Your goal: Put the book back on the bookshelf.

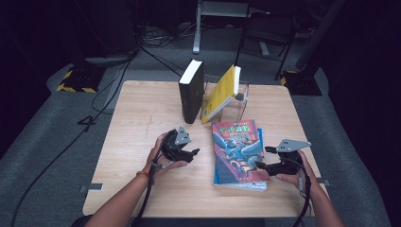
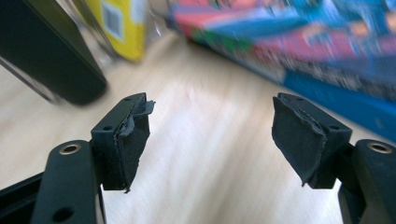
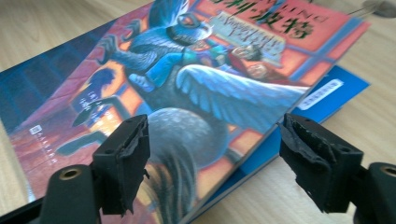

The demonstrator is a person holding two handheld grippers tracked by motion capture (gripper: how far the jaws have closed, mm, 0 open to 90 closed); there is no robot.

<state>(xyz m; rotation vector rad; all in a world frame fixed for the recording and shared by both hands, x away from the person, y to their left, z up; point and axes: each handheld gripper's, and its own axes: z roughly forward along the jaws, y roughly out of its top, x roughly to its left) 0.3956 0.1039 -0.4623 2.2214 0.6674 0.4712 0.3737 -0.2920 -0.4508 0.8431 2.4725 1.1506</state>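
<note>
A colourful illustrated book (image 1: 238,146) lies flat on a blue book (image 1: 239,184) at the table's right centre. My left gripper (image 1: 191,155) hovers just left of that stack, open and empty; in the left gripper view its jaws (image 2: 210,135) stand wide over bare wood, with the stack's edge (image 2: 336,88) ahead to the right. My right gripper (image 1: 264,157) is at the stack's right edge, open. In the right gripper view its jaws (image 3: 215,149) stand wide above the illustrated cover (image 3: 187,84) and the blue book's corner (image 3: 322,93), pressing on nothing.
At the back of the wooden table (image 1: 142,118) a thick black book (image 1: 191,90) stands upright, and a yellow book (image 1: 221,92) leans in a clear holder (image 1: 242,101). Cables and chair legs lie on the dark floor beyond.
</note>
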